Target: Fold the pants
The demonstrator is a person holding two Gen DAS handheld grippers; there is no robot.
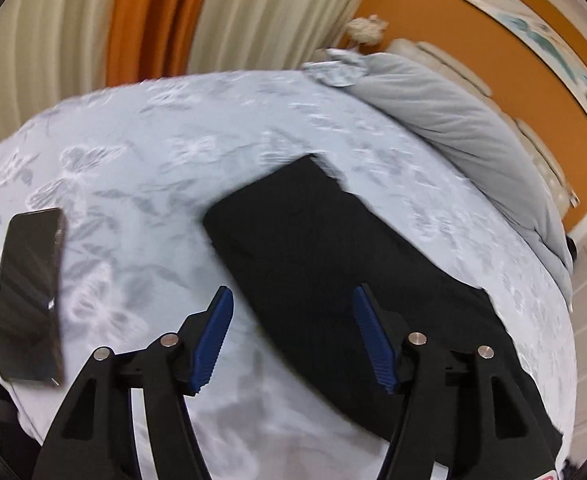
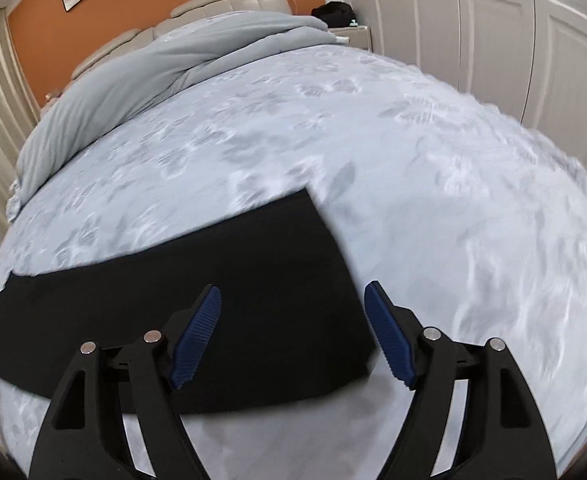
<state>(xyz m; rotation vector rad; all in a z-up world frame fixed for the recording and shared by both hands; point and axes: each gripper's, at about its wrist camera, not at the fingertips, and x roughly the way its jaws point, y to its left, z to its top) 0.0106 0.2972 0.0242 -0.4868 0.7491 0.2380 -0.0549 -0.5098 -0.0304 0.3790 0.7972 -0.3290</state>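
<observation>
Black pants lie flat as a long folded strip on the pale blue floral bedspread. My left gripper is open above the strip's near left edge, empty. In the right wrist view the pants run from the left edge to a squared end near the middle. My right gripper is open and empty, hovering over that end, with the left finger over the cloth and the right finger over the bedspread.
A black phone lies on the bed at the left. A grey duvet is bunched along the headboard. White wardrobe doors stand to the right, curtains on the far side.
</observation>
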